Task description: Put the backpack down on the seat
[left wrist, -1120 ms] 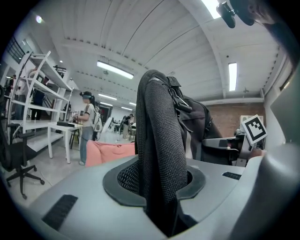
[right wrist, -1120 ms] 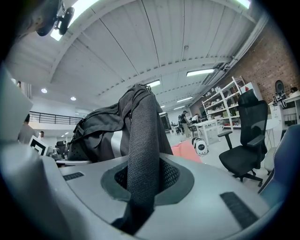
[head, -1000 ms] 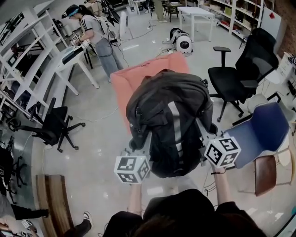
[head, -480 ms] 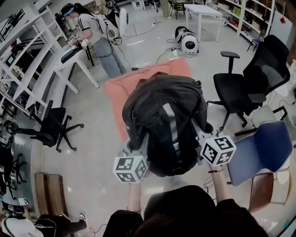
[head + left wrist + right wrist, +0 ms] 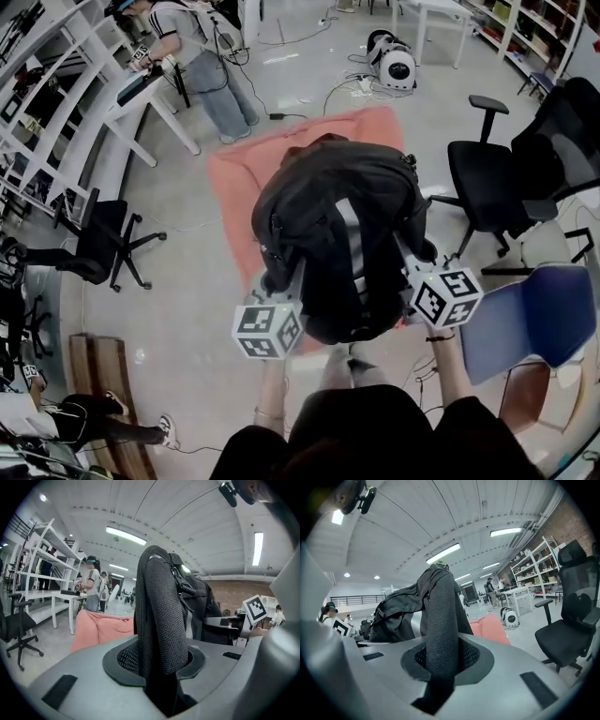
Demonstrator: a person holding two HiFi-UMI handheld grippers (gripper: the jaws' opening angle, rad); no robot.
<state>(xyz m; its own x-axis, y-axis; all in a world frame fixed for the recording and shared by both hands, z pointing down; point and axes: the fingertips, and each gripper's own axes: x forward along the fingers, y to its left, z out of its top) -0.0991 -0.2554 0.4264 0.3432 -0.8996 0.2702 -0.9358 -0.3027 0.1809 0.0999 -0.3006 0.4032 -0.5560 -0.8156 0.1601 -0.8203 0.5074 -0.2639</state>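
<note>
1. The left gripper (image 5: 159,679) clamps a mesh shoulder strap (image 5: 161,616); the right gripper (image 5: 436,679) clamps the other strap (image 5: 440,620).
2. The black backpack (image 5: 342,225) hangs from both at frame centre, overlapping the salmon beanbag seat (image 5: 234,178) at upper centre.
3. A black office chair (image 5: 487,178) stands at the right edge.

matt black fabric backpack (image 5: 319,216), soft pink cloth seat (image 5: 234,183)

Black backpack (image 5: 323,202), pale stripe (image 5: 354,248), perhaps reflective; salmon-pink seat (image 5: 234,187); blue chair (image 5: 525,323).
</note>
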